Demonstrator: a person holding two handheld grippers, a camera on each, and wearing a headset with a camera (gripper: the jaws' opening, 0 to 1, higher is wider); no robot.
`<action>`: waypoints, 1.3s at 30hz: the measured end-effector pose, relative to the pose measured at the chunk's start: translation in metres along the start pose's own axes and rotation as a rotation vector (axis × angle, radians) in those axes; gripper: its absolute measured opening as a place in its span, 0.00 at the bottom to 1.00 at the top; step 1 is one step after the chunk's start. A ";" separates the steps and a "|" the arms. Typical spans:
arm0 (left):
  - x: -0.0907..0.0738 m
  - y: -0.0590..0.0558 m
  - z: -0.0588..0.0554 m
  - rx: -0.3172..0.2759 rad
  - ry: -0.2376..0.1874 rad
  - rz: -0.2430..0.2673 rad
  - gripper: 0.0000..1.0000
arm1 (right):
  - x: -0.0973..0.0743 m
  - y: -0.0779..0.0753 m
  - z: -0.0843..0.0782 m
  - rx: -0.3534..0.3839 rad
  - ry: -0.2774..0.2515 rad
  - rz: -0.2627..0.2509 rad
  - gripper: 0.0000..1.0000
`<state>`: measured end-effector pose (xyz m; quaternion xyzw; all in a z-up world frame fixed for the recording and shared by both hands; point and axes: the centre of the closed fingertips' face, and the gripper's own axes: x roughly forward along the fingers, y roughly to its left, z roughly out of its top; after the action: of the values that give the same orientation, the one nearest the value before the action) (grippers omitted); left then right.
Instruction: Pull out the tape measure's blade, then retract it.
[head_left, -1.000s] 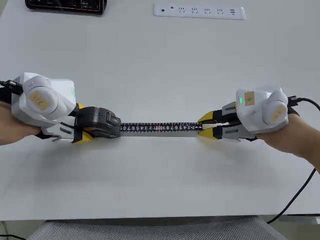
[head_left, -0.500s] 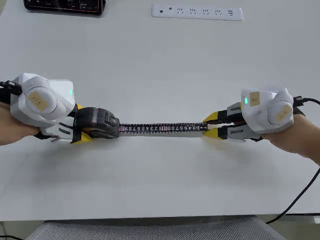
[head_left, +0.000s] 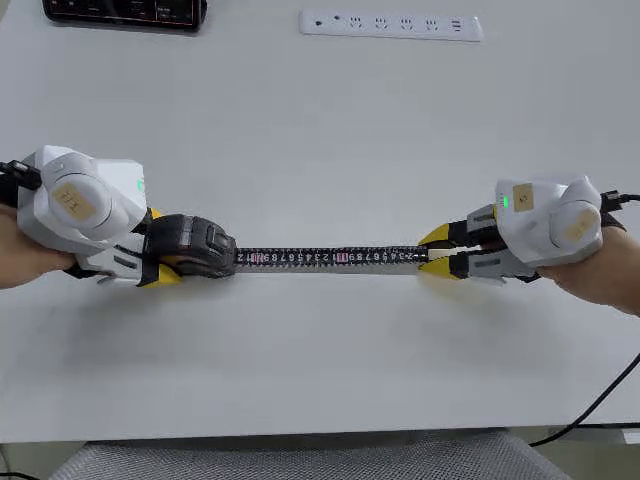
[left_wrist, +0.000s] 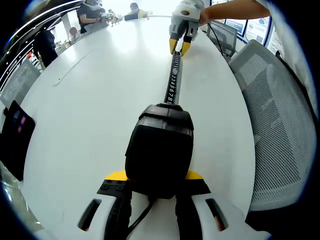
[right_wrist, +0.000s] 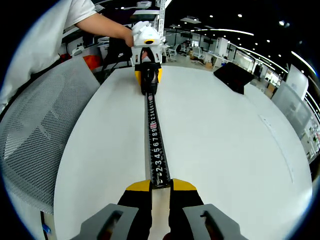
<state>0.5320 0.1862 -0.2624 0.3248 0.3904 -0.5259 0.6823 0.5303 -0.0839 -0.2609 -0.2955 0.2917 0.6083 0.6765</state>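
A black tape measure case (head_left: 193, 245) rests on the white table at the left, and my left gripper (head_left: 160, 245) is shut on it. In the left gripper view the case (left_wrist: 160, 150) sits between the yellow-tipped jaws. The black blade (head_left: 330, 258) with white numbers runs to the right, low over the table. My right gripper (head_left: 437, 253) is shut on the blade's end. In the right gripper view the blade (right_wrist: 155, 145) stretches from my right gripper (right_wrist: 161, 186) away to the case (right_wrist: 148, 80).
A white power strip (head_left: 391, 24) and a black device (head_left: 125, 11) lie at the table's far edge. A cable (head_left: 590, 405) hangs off the front right edge. A grey mesh chair (left_wrist: 280, 110) stands by the table's near side.
My right gripper has moved to the right with the blade's end, and more of the blade is out of the case. The left gripper and case have stayed in place.
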 end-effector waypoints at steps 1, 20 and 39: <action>0.000 0.000 0.000 0.001 0.000 0.000 0.28 | -0.001 0.000 -0.001 0.000 0.001 0.000 0.08; 0.000 -0.001 0.001 0.002 0.000 0.001 0.29 | -0.009 0.000 -0.017 0.018 0.048 -0.002 0.08; 0.001 0.000 0.002 -0.004 -0.019 -0.002 0.29 | -0.009 0.000 -0.017 0.071 0.028 0.020 0.11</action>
<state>0.5330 0.1841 -0.2620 0.3179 0.3852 -0.5288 0.6862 0.5291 -0.1024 -0.2653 -0.2770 0.3256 0.6002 0.6760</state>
